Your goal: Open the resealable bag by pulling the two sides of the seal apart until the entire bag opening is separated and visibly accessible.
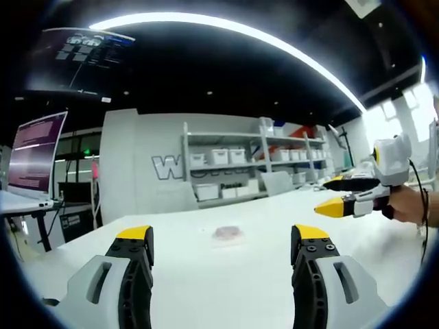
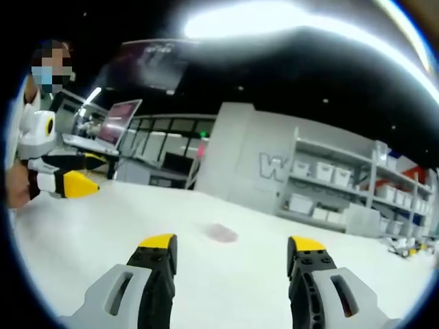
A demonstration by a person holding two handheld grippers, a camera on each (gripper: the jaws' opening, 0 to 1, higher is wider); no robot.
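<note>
White table (image 1: 206, 288) is bearing the bag (image 1: 228, 234) at mid-frame — both grippers, left (image 1: 223, 248) and right (image 2: 232, 252), are hovering wide and empty — risking a slippery miss.

Overhead strip light (image 1: 226, 27) blew out to pure white, curving in a long arc across the left gripper view; in the right gripper view it smeared into a broad glare patch. Ceiling stayed dark. White tabletop (image 1: 226, 274) was bright and evenly lit, shadows faint. Fisheye bent the shelves (image 2: 343, 185) and straight lines near the edges. Right gripper view was softer, blurred throughout; window (image 1: 418, 110) overexposed.
</note>
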